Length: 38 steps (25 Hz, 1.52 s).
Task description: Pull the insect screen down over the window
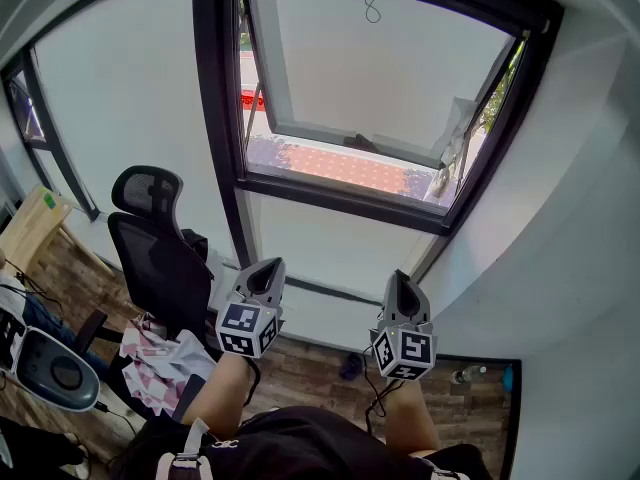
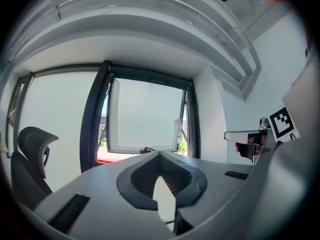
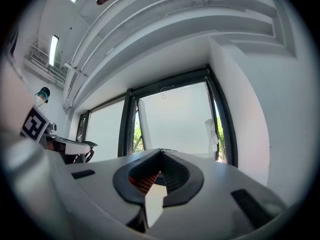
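The black-framed window (image 1: 222,118) is ahead, its sash (image 1: 380,68) swung outward. A thin pull cord (image 1: 373,6) hangs in a loop from the top of the frame; no screen covers the opening. Both grippers are held low, well below the sill and apart from the window. My left gripper (image 1: 267,268) is shut with nothing in it. My right gripper (image 1: 401,280) is also shut and empty. In the left gripper view the closed jaws (image 2: 160,155) point at the window, where the cord (image 2: 152,84) shows. The right gripper view has the same closed jaws (image 3: 161,152) and cord (image 3: 165,91).
A black office chair (image 1: 150,233) stands left of the window with a checked cloth (image 1: 160,358) on its seat. A wooden tabletop (image 1: 30,223) and a white device (image 1: 50,366) are at far left. A bottle (image 1: 470,373) lies on the floor by the right wall (image 1: 570,218).
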Each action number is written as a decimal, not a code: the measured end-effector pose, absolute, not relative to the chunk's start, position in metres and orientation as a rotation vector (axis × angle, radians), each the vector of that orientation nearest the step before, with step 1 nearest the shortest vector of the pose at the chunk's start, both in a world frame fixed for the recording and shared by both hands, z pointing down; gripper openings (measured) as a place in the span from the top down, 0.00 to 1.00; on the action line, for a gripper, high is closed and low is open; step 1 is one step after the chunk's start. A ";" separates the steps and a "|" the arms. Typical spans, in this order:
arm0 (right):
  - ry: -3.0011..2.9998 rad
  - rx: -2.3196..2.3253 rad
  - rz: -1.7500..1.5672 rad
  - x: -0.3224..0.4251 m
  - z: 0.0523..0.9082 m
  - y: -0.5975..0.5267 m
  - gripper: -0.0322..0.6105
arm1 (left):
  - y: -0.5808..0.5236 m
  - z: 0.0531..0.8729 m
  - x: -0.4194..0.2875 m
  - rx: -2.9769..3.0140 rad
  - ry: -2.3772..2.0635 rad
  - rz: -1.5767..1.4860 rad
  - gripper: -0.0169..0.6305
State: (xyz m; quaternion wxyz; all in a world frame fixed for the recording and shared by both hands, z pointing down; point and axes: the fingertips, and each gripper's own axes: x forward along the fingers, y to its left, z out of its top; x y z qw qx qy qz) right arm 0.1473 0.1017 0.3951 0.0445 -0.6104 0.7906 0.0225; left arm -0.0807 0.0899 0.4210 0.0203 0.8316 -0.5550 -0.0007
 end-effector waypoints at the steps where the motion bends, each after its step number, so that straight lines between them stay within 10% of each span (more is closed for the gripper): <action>1: 2.413 -1.867 0.068 0.146 0.395 0.103 0.95 | 0.090 0.421 -0.082 2.581 -1.719 0.001 0.95; 38: 2.245 -2.043 0.155 0.082 0.396 0.117 0.94 | 0.093 0.423 -0.189 2.665 -1.709 0.012 0.95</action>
